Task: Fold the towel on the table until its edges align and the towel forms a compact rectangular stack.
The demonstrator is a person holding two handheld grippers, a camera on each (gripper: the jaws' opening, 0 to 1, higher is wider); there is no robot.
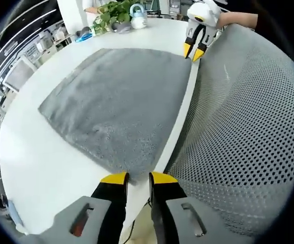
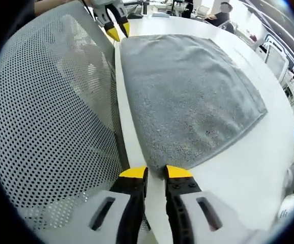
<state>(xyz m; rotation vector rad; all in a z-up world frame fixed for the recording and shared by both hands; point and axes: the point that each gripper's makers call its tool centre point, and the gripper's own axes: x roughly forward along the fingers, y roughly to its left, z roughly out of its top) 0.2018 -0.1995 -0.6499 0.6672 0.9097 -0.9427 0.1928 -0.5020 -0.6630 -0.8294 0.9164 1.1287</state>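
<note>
Yellow-tipped fingers of the left gripper [image 1: 138, 179] sit narrowly apart, holding nothing, at the near corner of the grey towel [image 1: 121, 101], which lies flat and unfolded along the near edge of the white table [image 1: 40, 162]. Right gripper [image 2: 155, 173], fingers likewise narrow and empty, waits at the opposite near corner, seemingly to lift that edge for folding. No writing is readable.

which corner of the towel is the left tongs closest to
The near corner of the grey towel by the table edge, right above the left tongs. The right tongs sit at the other near-edge corner.
</note>
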